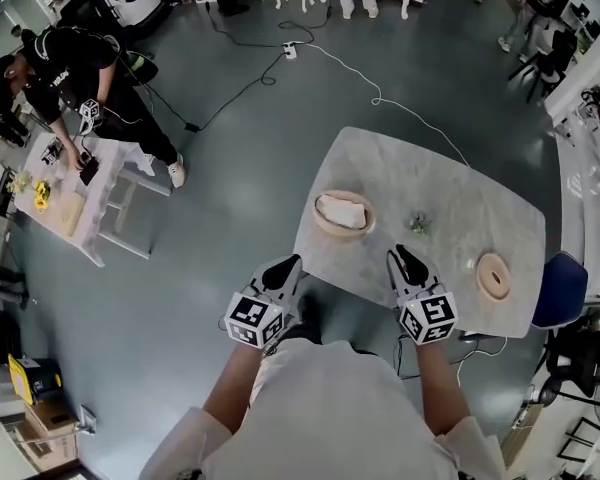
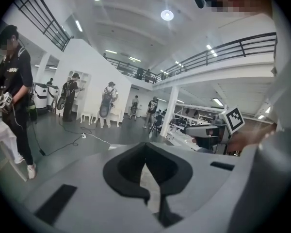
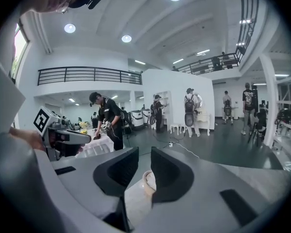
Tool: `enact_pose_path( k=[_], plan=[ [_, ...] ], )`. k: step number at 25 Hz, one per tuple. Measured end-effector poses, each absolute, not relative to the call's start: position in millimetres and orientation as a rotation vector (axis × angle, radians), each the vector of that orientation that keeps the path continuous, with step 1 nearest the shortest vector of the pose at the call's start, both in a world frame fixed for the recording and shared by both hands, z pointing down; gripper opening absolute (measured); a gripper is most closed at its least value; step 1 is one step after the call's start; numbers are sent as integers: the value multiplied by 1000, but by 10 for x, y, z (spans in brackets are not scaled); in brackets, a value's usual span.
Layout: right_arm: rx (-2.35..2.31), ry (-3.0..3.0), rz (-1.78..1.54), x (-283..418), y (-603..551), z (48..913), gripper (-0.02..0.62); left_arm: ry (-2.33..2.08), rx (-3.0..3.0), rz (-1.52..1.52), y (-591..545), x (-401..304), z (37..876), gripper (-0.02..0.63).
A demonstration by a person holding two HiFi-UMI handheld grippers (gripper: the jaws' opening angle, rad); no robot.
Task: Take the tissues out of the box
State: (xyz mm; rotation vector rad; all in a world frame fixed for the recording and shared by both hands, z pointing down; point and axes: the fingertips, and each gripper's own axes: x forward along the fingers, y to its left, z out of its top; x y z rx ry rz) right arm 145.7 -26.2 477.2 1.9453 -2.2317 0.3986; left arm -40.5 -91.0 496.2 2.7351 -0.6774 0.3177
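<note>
The tissue box (image 1: 343,212), mouth upward, sits by the table's (image 1: 450,208) left edge, with bare top beyond. The left gripper (image 1: 292,261) is closed and empty off that edge. The right gripper (image 1: 396,254) is slightly parted and empty.

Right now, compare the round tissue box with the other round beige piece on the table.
The tissue box holds white tissue; the beige piece shows none. The tissue box looks larger and sits at the left edge of the marble table; the beige piece, near its right end. Both are round and beige.
</note>
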Motion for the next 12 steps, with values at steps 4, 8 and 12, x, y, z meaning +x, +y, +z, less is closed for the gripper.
enact_pose_path(
  k=[4, 8, 12],
  plan=[
    [1973, -2184, 413, 1467, -539, 4834, 100, -608, 2745, 339, -1260, -339, 5020, 9],
    [1991, -2152, 412, 1461, -765, 4849, 100, -543, 2766, 368, -1518, -288, 5060, 9],
    [2023, -2127, 424, 1494, -936, 4867, 100, -499, 2773, 371, -1719, -244, 5080, 9]
  ],
)
